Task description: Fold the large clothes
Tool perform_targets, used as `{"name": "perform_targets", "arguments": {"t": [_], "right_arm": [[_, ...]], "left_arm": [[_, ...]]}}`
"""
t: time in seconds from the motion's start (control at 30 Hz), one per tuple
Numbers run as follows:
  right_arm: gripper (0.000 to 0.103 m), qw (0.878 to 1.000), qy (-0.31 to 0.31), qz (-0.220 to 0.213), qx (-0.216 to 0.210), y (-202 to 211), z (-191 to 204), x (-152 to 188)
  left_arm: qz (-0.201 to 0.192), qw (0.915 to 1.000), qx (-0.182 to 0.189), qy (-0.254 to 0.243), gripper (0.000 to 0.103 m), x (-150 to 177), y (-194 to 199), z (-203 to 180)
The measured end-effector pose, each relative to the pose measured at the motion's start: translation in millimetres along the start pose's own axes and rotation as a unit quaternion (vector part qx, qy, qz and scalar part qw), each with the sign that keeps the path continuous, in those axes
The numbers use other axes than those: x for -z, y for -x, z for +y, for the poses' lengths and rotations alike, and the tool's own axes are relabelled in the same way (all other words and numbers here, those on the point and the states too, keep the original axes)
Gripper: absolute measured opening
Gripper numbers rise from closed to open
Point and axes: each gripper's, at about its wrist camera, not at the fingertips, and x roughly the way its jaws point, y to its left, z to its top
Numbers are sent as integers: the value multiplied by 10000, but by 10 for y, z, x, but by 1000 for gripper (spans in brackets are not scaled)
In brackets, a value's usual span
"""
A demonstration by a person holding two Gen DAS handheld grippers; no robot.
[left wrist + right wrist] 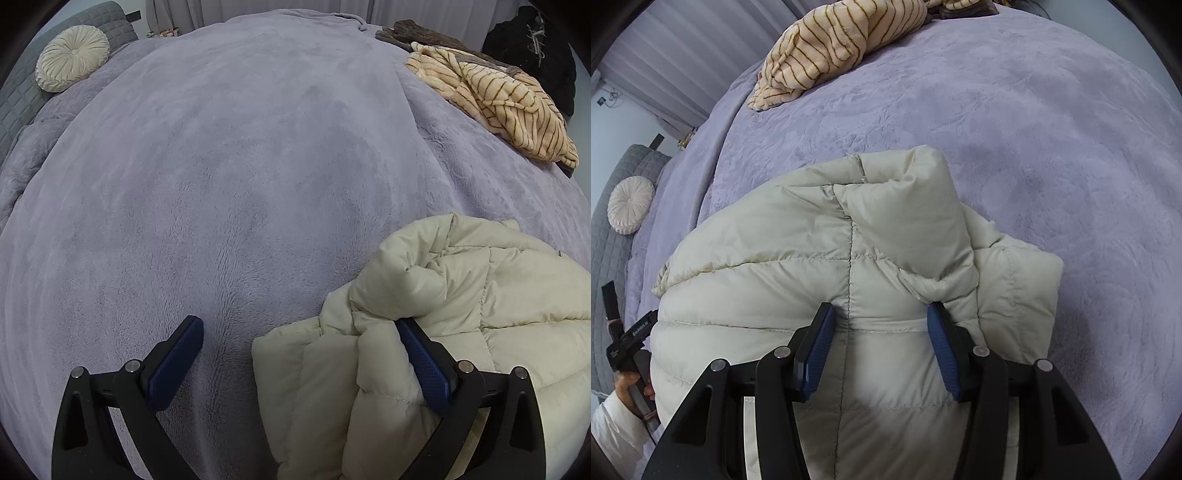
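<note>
Nearest us, left gripper [299, 332] has its fingers spread wide; the left pad [177, 363] hangs over bare blanket, the right pad [424, 365] is pressed against a fold of the cream puffer jacket [461, 295]. Nothing is pinched between them; only the jacket's edge sits in the gap

Right gripper [881, 314] comes in from above the jacket [798, 258], fingers apart, both blue pads [818, 350] resting on the quilted fabric. We can't tell whether any fabric is actually being squeezed; the pads sit well apart

At the left edge of the right wrist view we see a hand [631, 387] in a white sleeve holding the other gripper's handle, beside the jacket

The jacket lies bunched on the lilac fleece blanket [221, 166], at the near edge of the bed, one padded part doubled over on top

Further out: a crumpled cream striped fleece garment [509, 107] near the far right side of the bed, a brown fabric [424, 35] behind it, a dark garment [532, 51] beyond. Far left, a round pleated cushion [72, 57] leans on a grey quilted headboard [18, 99]
</note>
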Motion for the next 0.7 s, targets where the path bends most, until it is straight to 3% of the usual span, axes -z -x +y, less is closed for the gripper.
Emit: {"name": "perform_targets", "arguments": {"t": [0.5,0.7], "right_arm": [[55,9999,-50,34,124,141,60,-38],[71,9998,-79,-64,142,496,212,-52]], "left_arm": [[105,9998,-25,165,103,-29,131,102],[172,9997,-144,15,103,-26,464,88]]}}
